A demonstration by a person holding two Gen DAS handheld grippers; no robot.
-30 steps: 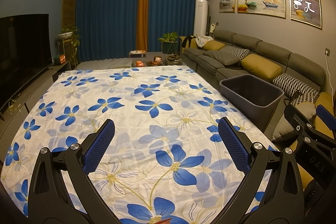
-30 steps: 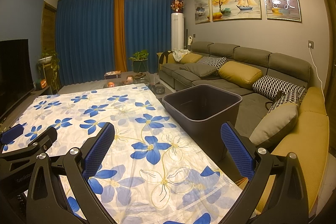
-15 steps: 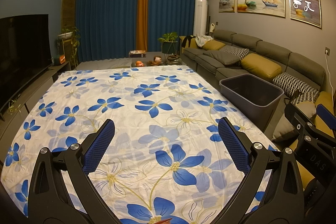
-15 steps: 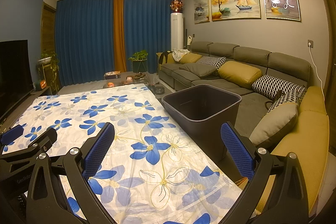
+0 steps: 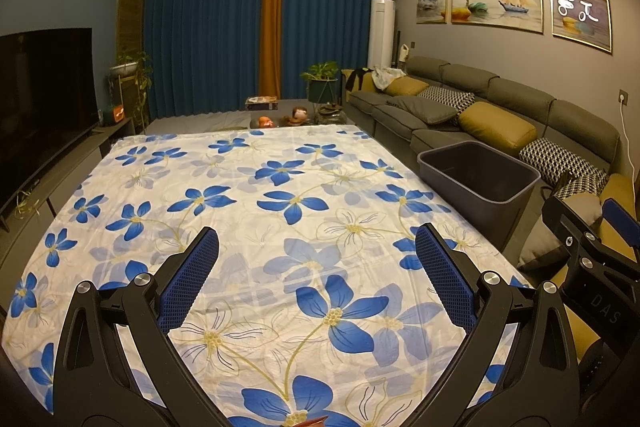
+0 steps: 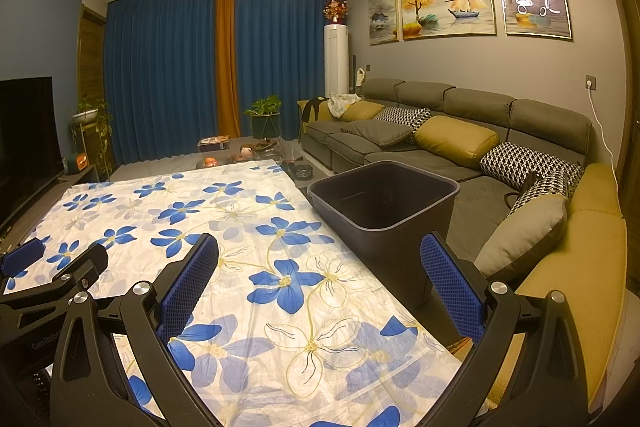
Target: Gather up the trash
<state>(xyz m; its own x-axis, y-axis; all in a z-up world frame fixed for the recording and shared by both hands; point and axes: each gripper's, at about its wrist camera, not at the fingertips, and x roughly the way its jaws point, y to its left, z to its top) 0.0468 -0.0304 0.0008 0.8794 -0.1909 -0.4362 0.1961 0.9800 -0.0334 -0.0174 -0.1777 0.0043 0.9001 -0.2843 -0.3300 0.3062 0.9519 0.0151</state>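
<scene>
Left wrist view: both grippers wide open above a flowered table, bin at the right side

Left wrist view shows a big table covered with a white cloth with blue flowers (image 5: 280, 211), which takes most of the picture. A long grey sofa (image 5: 480, 99) with yellow and patterned cushions runs along the right wall. Between the sofa and the table stands a dark grey trash bin (image 5: 500, 203), open at the top, just beside the right edge of the cloth. In the right wrist view the bin (image 6: 400, 251) is nearer, and I see nothing lying inside it. No piece of trash is visible on the cloth in either view.

The left gripper (image 5: 318, 279) hangs over the near part of the cloth, its jaws spread wide with nothing between them. The right gripper (image 6: 320, 287) is over the right edge of the table, close to the bin, also spread wide and holding nothing.
</scene>
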